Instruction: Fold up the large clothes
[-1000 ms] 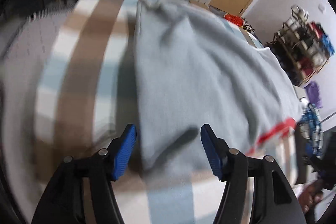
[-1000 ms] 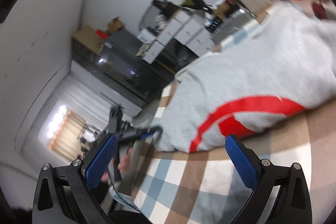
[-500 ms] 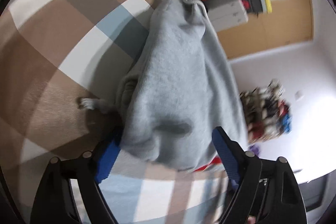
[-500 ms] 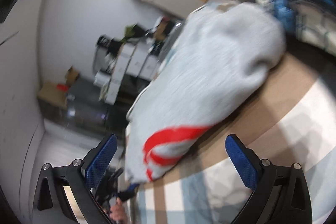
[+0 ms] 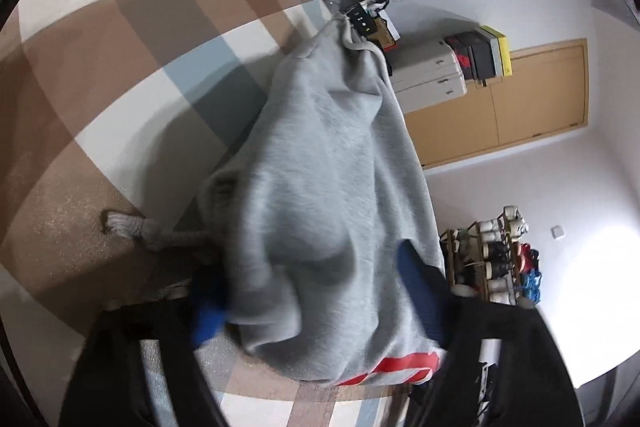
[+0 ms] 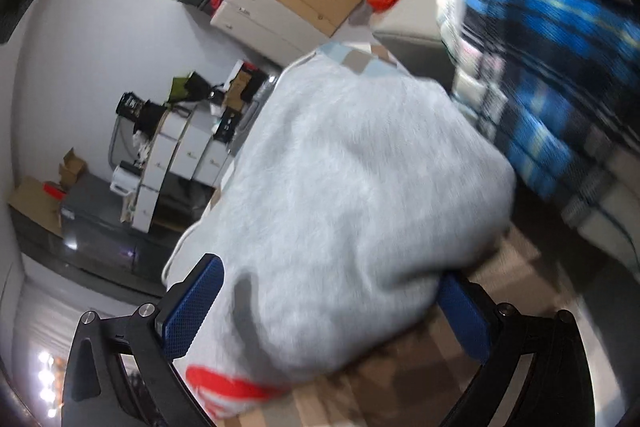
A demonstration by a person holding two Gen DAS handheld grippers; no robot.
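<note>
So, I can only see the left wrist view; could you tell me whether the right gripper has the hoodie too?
Observer: The hoodie bulges between the fingers of the right gripper. Its jaws stand wide, and no squeeze shows.
Operator: Thank you. Is anything lying close to the hoodie there?
Observer: A blue plaid garment, blurred, lies just beyond the hoodie.
</note>
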